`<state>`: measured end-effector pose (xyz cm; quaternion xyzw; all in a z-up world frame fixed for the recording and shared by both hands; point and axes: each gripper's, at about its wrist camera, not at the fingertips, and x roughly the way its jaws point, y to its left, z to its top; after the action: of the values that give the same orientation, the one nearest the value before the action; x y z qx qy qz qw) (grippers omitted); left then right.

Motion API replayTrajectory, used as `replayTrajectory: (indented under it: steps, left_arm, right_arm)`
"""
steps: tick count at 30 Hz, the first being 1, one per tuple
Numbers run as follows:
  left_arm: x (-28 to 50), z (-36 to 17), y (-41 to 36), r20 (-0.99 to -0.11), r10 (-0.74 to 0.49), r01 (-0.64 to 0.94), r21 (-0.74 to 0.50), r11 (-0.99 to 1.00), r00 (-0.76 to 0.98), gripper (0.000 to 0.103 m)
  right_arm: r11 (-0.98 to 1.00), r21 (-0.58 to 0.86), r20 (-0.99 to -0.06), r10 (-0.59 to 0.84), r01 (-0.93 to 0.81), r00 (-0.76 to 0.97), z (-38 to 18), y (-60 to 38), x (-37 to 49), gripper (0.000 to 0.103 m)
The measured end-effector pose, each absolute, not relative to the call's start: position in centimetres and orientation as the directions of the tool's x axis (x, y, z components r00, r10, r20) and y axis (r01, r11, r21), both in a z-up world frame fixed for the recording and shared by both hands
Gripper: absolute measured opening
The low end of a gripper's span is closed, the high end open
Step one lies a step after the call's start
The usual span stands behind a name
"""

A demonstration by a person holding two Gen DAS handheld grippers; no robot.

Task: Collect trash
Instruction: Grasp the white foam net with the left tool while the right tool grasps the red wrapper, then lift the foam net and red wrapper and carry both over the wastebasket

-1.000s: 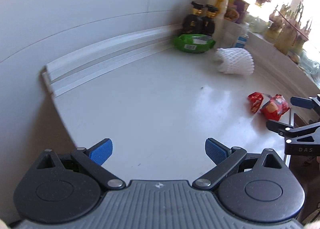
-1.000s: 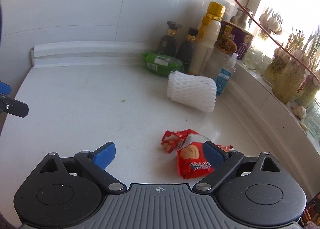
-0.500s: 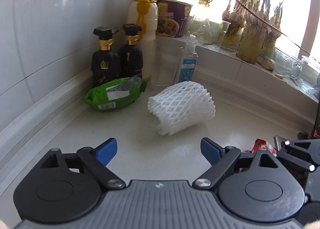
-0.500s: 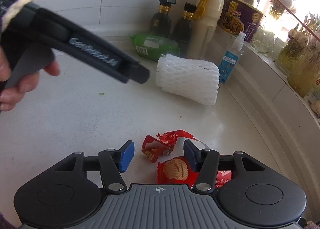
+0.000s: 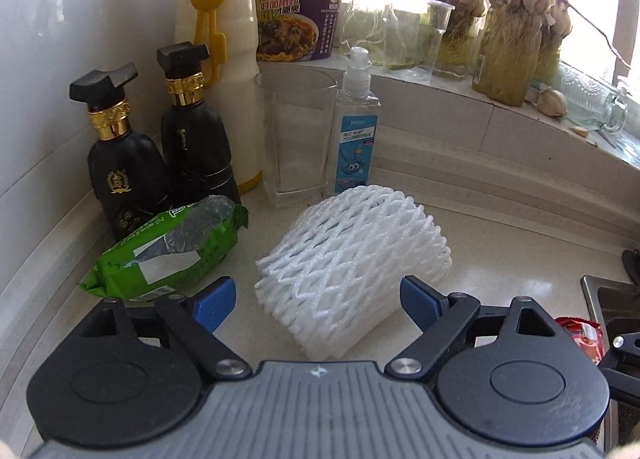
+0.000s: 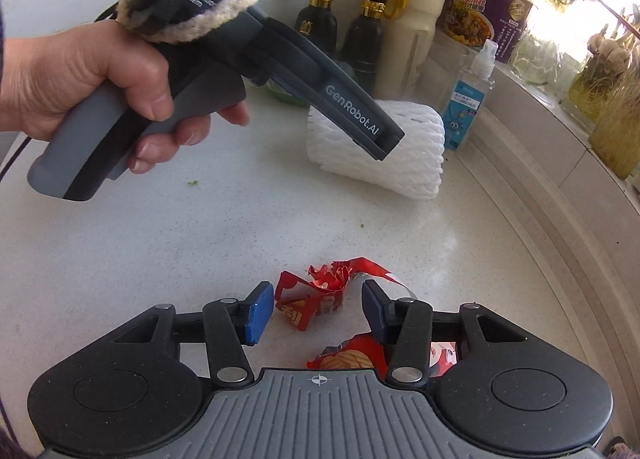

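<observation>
A white foam net sleeve (image 5: 352, 271) lies on the white counter between the blue pads of my left gripper (image 5: 316, 301), which is open around its near end. It also shows in the right wrist view (image 6: 416, 155), partly behind the left gripper's body (image 6: 240, 55). A green wrapper (image 5: 168, 255) lies left of the sleeve. A crumpled red snack wrapper (image 6: 320, 295) lies between the half-closed pads of my right gripper (image 6: 318, 313); the pads stand apart from it. A second red piece (image 6: 348, 357) lies under that gripper. The red wrapper also peeks at the right in the left wrist view (image 5: 580, 335).
Two black bottles (image 5: 120, 163), a white-yellow bottle (image 5: 220, 59), a glass (image 5: 298, 139) and a sanitiser bottle (image 5: 356, 127) stand against the tiled wall behind the trash. A noodle cup (image 5: 296, 11) and garlic jars (image 5: 508, 47) stand on the sill. A sink edge (image 5: 600, 295) is at right.
My left gripper swung right and advanced until the foam sleeve sits between its open pads. My right gripper narrowed its jaws and moved forward around the red wrapper.
</observation>
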<state>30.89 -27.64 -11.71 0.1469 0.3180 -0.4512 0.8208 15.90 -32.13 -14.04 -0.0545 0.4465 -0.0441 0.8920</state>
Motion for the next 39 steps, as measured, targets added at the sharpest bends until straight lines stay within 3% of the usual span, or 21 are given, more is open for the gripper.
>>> replayTrajectory:
  steps: [4, 9, 15, 39]
  left_arm:
    - [31.5, -12.0, -27.7, -0.672, -0.648, 0.831, -0.084, 0.549, 0.36, 0.072]
    - [31.2, -11.9, -27.6, -0.675, -0.651, 0.828, -0.105, 0.551, 0.348, 0.04]
    - [30.0, -11.5, -27.4, -0.666, -0.636, 0.83, -0.046, 0.556, 0.39, 0.025]
    - [27.3, -8.8, -21.4, -0.635, -0.64, 0.771, -0.108, 0.628, 0.433, 0.021]
  right_arm:
    - [0.992, -0.124, -0.794, -0.121, 0.036, 0.596, -14.1, -32.3, 16.0, 0.039]
    - [0.993, -0.107, -0.791, -0.11, 0.04, 0.602, -14.1, -32.4, 15.8, 0.034]
    - [0.995, -0.086, -0.776, -0.097, 0.048, 0.623, -13.5, -32.4, 15.4, 0.033]
    - [0.997, -0.062, -0.746, -0.072, 0.038, 0.662, -10.8, -29.8, 13.5, 0.033]
